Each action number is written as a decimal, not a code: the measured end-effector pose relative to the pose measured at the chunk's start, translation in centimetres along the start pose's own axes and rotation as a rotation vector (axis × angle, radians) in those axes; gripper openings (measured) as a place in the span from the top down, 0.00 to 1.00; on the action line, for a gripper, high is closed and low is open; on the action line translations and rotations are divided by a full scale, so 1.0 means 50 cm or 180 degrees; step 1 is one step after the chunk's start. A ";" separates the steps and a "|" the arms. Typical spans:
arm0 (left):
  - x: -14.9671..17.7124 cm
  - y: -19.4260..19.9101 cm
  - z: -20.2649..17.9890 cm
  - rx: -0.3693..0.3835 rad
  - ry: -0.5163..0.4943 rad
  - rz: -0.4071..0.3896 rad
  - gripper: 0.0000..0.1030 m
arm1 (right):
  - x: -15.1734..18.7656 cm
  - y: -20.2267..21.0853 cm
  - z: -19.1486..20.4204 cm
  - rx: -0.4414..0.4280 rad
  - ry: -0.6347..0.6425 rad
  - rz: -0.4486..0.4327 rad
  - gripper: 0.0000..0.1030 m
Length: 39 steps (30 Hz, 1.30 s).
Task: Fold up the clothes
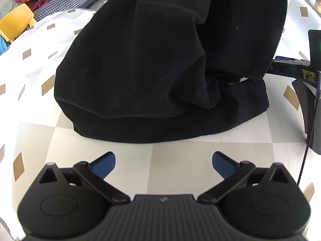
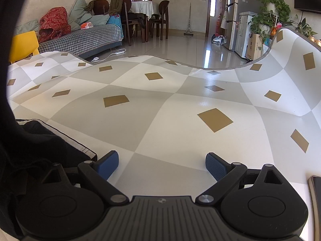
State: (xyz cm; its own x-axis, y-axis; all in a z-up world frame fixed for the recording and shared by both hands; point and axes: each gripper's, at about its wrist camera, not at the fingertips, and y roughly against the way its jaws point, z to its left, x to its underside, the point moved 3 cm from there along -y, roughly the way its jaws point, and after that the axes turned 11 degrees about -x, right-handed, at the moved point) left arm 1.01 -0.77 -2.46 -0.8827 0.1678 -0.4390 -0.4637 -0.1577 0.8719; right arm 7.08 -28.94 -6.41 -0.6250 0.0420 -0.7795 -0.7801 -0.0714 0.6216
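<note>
A black garment point(image 1: 152, 66) lies bunched and partly folded on the checkered mat point(image 1: 180, 170), filling the middle of the left wrist view. My left gripper point(image 1: 163, 163) is open and empty, just short of the garment's near edge. My right gripper point(image 2: 161, 165) is open and empty over bare mat point(image 2: 160, 110). In the right wrist view the black garment point(image 2: 40, 146) lies at the left, against the left finger. Part of the other gripper point(image 1: 291, 68) shows at the right of the left wrist view, beside the garment.
The mat point(image 2: 291, 64) curls up at its far right edge. Beyond it are a yellow chair point(image 2: 24, 44), a houndstooth sofa point(image 2: 84, 38), a dining table with chairs point(image 2: 140, 10) and plants point(image 2: 268, 18). A dark flat object point(image 2: 316, 200) lies at the right.
</note>
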 end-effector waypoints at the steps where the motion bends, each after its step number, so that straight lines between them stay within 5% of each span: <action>1: 0.000 0.000 -0.001 -0.0004 -0.0006 0.0001 0.00 | 0.000 0.000 0.000 0.0000 0.0000 0.0000 0.09; 39: -0.010 -0.041 -0.026 -0.0156 0.0031 0.0128 0.00 | 0.001 0.000 0.000 0.0001 0.0000 0.0000 0.09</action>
State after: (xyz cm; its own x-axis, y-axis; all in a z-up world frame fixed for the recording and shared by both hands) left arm 2.32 -1.81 -4.34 -0.9012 0.1511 -0.4062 -0.4309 -0.2117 0.8772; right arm 7.05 -28.92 -6.44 -0.6250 0.0420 -0.7795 -0.7801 -0.0710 0.6216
